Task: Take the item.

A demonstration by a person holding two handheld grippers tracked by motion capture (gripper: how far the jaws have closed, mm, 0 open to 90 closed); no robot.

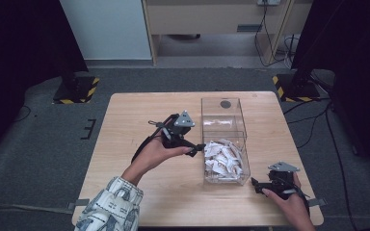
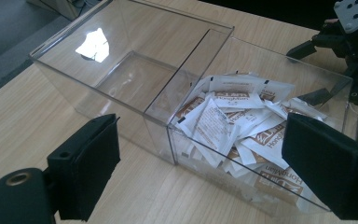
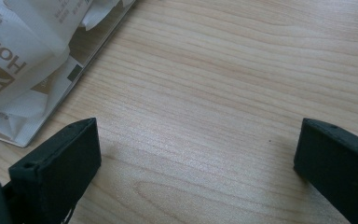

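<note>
Black left claw (image 2: 205,163), jaws wide and empty, aimed over near wall of clear box (image 2: 158,126); white sachets (image 2: 233,121) heaped in near compartment just beyond, far compartment bare. Right claw (image 1: 256,185), likewise open and empty, low on wooden surface (image 3: 223,93) beside box, farther from sachets.

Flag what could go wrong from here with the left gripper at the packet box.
The left gripper hangs open right at the clear box wall; a push could slide the light box. The packets are heaped to the rim, so a grab may take several or spill some onto the table.
</note>
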